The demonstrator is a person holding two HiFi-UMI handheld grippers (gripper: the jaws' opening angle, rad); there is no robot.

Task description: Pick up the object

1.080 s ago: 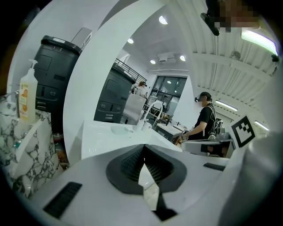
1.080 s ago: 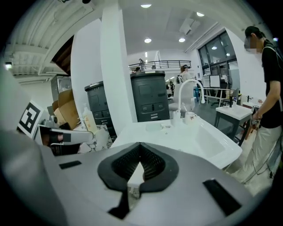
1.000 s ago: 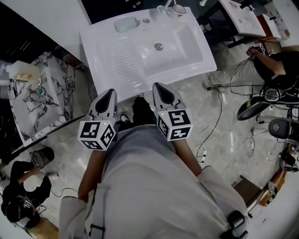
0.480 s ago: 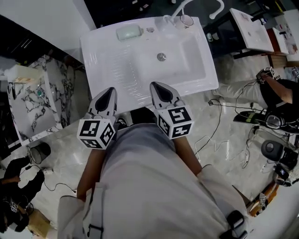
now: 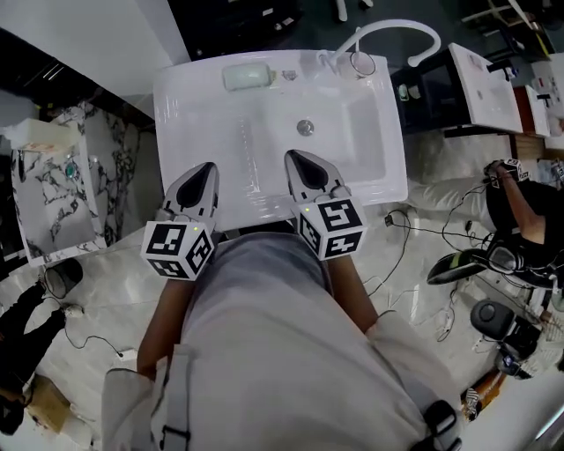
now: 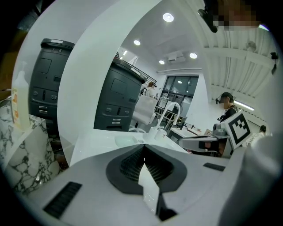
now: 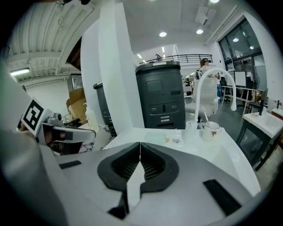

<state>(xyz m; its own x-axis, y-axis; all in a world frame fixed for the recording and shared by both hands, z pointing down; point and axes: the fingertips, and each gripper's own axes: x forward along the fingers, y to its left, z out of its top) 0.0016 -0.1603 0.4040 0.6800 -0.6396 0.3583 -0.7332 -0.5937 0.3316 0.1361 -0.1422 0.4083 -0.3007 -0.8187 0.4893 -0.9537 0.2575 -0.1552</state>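
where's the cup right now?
Head view: the cup sits at the back right corner of the sink, on its rim beside the base of the white faucet. The pale green soap bar lies further left along that rim.

In the head view the person's torso [image 5: 264, 343] hides the floor beneath it, and the left gripper [image 5: 204, 169] and right gripper [image 5: 296, 158] cover parts of the washbasin's [image 5: 220, 132] near rim. The pale green thing [image 5: 247, 77] at the basin's back edge is too small to tell as soap or a dish. In the right gripper view the small bits [image 7: 176, 140] left of the cup [image 7: 213, 131] are equally unreadable. Another person [image 5: 527, 203] on the floor is cut by the right edge, and a marbled counter [image 5: 53, 203] by the left.
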